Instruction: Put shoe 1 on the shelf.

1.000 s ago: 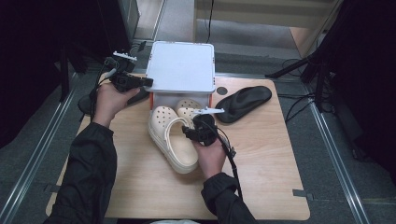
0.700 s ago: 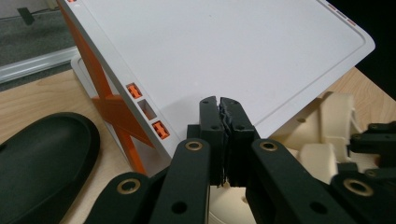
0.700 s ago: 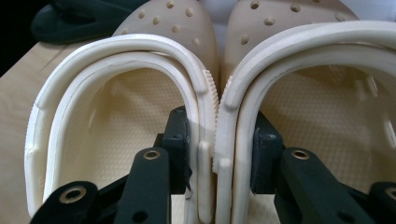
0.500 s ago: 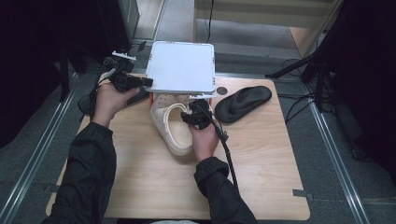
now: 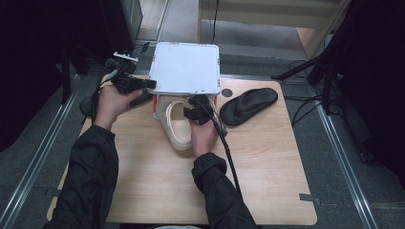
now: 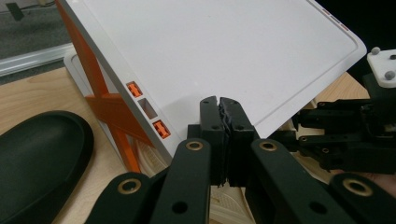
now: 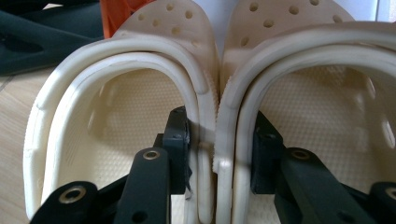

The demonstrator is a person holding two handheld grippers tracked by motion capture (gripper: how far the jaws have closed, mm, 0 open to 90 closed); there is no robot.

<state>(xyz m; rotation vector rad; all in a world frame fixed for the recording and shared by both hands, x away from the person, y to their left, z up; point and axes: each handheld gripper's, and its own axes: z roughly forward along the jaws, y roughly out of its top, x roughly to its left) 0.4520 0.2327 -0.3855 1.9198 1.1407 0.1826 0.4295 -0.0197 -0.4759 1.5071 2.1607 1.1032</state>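
Left gripper [image 5: 149, 84] is pressed together on the lid [image 5: 186, 67] edge, holding the box open. Right gripper [image 7: 219, 149] pinches both clogs' [image 7: 205, 100] inner walls, toes ahead under the lid: push straight in, keep the pinch firm and the lid high.

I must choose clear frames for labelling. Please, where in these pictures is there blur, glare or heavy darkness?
High view: table evenly lit, surroundings nearly black, white lid slightly washed out. Left gripper view: lid bright, the shut left gripper sharp, black sandal soft. Right gripper view: cream clogs sharp, the right gripper close and slightly soft.
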